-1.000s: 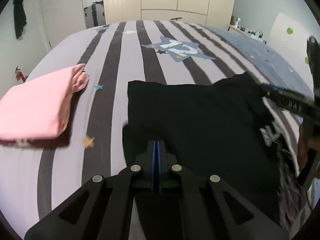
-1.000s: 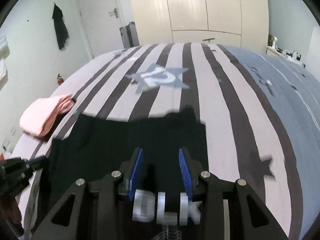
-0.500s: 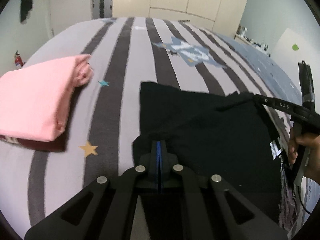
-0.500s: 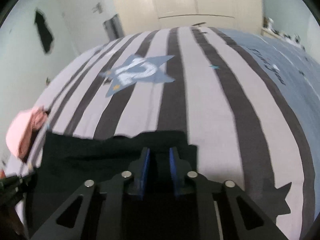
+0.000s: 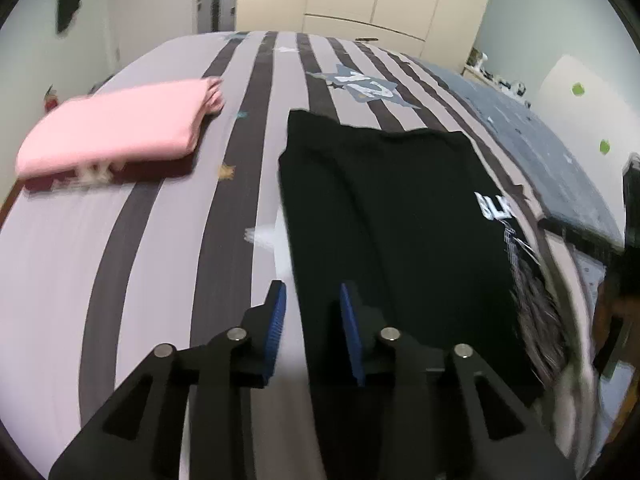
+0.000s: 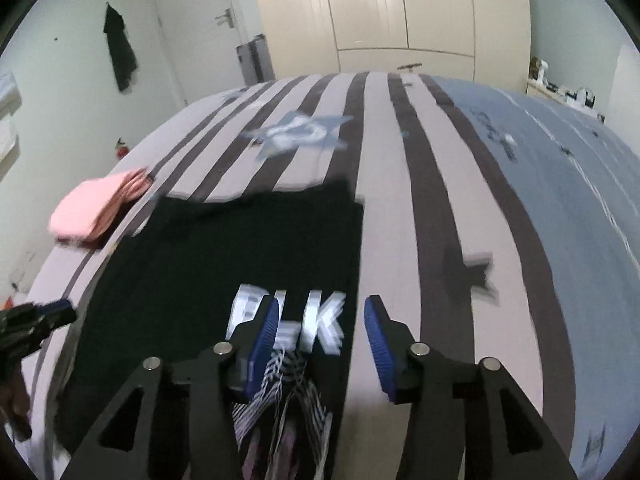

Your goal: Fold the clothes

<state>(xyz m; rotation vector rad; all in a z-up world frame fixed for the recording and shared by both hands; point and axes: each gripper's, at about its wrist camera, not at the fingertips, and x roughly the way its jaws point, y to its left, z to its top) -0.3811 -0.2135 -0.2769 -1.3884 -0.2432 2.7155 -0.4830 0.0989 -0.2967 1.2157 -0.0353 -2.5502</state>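
A black T-shirt (image 5: 400, 216) with white lettering lies flat on the striped bed, partly folded. It also shows in the right wrist view (image 6: 240, 248). My left gripper (image 5: 310, 296) is open and empty, just above the shirt's near left edge. My right gripper (image 6: 320, 312) is open and empty, over the shirt's right edge by the white letters (image 6: 288, 320). The left gripper's tip shows at the left edge of the right wrist view (image 6: 40, 316).
A folded pink garment (image 5: 116, 128) lies on a dark red one at the left of the bed (image 5: 160, 240); it also shows in the right wrist view (image 6: 96, 208). Wardrobe doors (image 6: 400, 12) stand behind the bed. A desk edge (image 5: 612, 280) is at the right.
Both grippers have opened and let go of the black shirt, which now lies flat on the bed. Both have pulled back and up from it.
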